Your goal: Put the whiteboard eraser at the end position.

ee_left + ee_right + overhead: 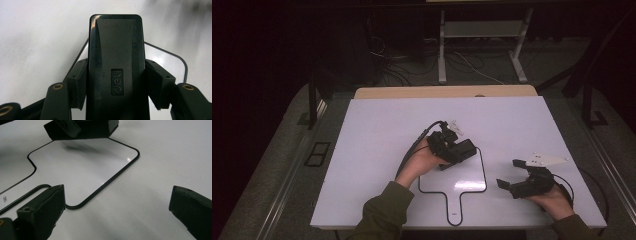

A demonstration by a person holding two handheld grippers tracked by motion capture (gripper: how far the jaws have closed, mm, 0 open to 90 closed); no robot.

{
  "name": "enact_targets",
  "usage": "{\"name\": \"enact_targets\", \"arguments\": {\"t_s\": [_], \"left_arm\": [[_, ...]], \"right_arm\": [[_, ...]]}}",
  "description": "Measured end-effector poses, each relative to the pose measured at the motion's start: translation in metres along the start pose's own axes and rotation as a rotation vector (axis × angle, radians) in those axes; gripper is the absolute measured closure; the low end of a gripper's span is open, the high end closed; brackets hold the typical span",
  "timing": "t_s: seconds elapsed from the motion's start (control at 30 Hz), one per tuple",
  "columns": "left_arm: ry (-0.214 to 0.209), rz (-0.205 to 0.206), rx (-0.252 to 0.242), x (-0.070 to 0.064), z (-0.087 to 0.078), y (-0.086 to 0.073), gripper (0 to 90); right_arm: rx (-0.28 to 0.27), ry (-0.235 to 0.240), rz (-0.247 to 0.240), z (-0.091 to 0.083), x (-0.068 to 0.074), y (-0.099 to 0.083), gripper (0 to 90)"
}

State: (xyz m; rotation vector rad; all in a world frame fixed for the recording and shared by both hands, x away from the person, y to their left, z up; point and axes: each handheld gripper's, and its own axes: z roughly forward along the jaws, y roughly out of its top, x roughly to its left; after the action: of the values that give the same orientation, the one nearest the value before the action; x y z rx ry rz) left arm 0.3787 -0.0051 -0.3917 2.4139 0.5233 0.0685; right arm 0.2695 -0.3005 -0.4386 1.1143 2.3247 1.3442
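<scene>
Black deli box: a black, oblong item (116, 65) with rounded corners and "deli" embossed on its top face; what sort of tool it is, I cannot tell. It is held up above the white board, over the board's far left part, its shadow falling on the board below.

Left hand-held gripper: the left hand-held gripper (455, 149) has its jaws closed tight against the two long sides of the black deli box, one pad on each flank, the box sticking out forward between them. In the right gripper view the box and this gripper (82, 128) hang over the board's far edge, a toothed lower edge showing.

White board: a flat white board (462, 184) with a thin black rim, rounded corners and a short handle tab with a hole, the tab pointing toward the person. It lies flat on the surface.

Right hand-held gripper: the right hand-held gripper (513, 175) is to the right of the white board, near its right edge, low over the surface. Its jaws stand wide apart with nothing between them.

Surface: a big white surface (377, 130) carries the white board near its front middle.

Sleeves: green sleeves reach in from the near side of the white board.
</scene>
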Motion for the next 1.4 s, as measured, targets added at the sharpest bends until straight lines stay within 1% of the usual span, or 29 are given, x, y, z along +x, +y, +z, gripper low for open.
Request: {"name": "enact_targets", "arguments": {"t_s": [0.17, 0.23, 0.3, 0.33, 0.43, 0.47, 0.5, 0.53, 0.67, 0.7, 0.77, 0.87, 0.9, 0.93, 1.03, 1.1, 1.13, 1.2, 1.23, 1.3, 1.33, 1.4], "left_arm": [[0.019, -0.028, -0.029, 0.008, -0.01, -0.003, 39.2], [0.027, -0.031, -0.034, 0.012, -0.014, -0.002, 39.3], [0.041, -0.039, -0.047, 0.014, -0.017, 0.0, 39.3], [0.044, -0.033, -0.045, 0.017, -0.019, 0.0, 39.3], [0.054, -0.039, -0.056, 0.021, -0.022, 0.003, 39.2], [0.058, -0.035, -0.049, 0.022, -0.022, 0.003, 39.2], [0.062, -0.04, -0.053, 0.024, -0.023, 0.004, 39.2], [0.066, -0.033, -0.047, 0.026, -0.024, 0.005, 39.2], [0.085, -0.041, -0.047, 0.035, -0.025, 0.007, 39.2], [0.091, -0.037, -0.045, 0.038, -0.026, 0.007, 39.2], [0.098, -0.052, -0.054, 0.043, -0.027, 0.008, 39.2], [0.109, -0.054, -0.048, 0.053, -0.028, 0.01, 39.2], [0.113, -0.053, -0.046, 0.056, -0.028, 0.01, 39.2], [0.118, -0.061, -0.052, 0.058, -0.027, 0.011, 39.2], [0.127, -0.072, -0.045, 0.066, -0.023, 0.014, 39.2], [0.136, -0.067, -0.039, 0.071, -0.019, 0.017, 39.1], [0.14, -0.053, -0.036, 0.075, -0.018, 0.018, 39.1], [0.148, -0.058, -0.029, 0.081, -0.014, 0.02, 39.2], [0.151, -0.047, -0.021, 0.084, -0.012, 0.021, 39.2], [0.163, -0.042, -0.016, 0.09, -0.005, 0.023, 39.2], [0.168, -0.046, -0.008, 0.093, -0.002, 0.024, 39.1], [0.165, -0.06, -0.005, 0.099, 0.004, 0.025, 39.1]], "right_arm": [[0.0, 0.002, 0.007, 0.001, 0.0, 0.0, 0.0], [0.003, 0.005, -0.004, 0.001, 0.001, 0.0, 0.0], [-0.003, 0.006, -0.005, 0.0, 0.002, 0.0, 0.0], [-0.004, 0.008, -0.005, -0.001, 0.003, 0.0, 0.0], [-0.005, 0.009, -0.003, -0.001, 0.003, 0.0, 0.0], [-0.006, 0.009, -0.004, 0.0, 0.003, 0.0, 0.0], [-0.006, 0.008, -0.004, 0.0, 0.003, 0.0, 0.0], [-0.006, 0.008, -0.002, 0.0, 0.004, 0.0, 0.0], [-0.002, 0.012, 0.001, 0.001, 0.004, 0.0, 0.0], [-0.002, 0.011, 0.002, 0.001, 0.004, 0.0, 0.0], [-0.002, 0.012, 0.001, 0.001, 0.004, 0.0, 0.0], [-0.005, 0.013, 0.001, 0.001, 0.004, 0.0, 0.0], [-0.006, 0.012, 0.002, 0.001, 0.004, 0.0, 0.0], [-0.006, 0.011, 0.003, 0.001, 0.004, 0.0, 0.0], [-0.007, 0.011, 0.003, 0.0, 0.004, 0.0, 0.0], [-0.007, 0.012, 0.004, 0.0, 0.004, 0.0, 0.0], [-0.007, 0.012, 0.003, 0.0, 0.004, 0.0, 0.0], [-0.007, 0.015, 0.0, 0.0, 0.003, 0.0, 0.0], [-0.009, 0.014, 0.003, 0.0, 0.003, 0.0, 0.0], [-0.008, 0.015, 0.006, 0.0, 0.003, 0.0, 0.0], [-0.008, 0.014, 0.006, 0.0, 0.003, 0.0, 0.0], [-0.008, 0.015, 0.005, 0.0, 0.003, 0.0, 0.0]]}}
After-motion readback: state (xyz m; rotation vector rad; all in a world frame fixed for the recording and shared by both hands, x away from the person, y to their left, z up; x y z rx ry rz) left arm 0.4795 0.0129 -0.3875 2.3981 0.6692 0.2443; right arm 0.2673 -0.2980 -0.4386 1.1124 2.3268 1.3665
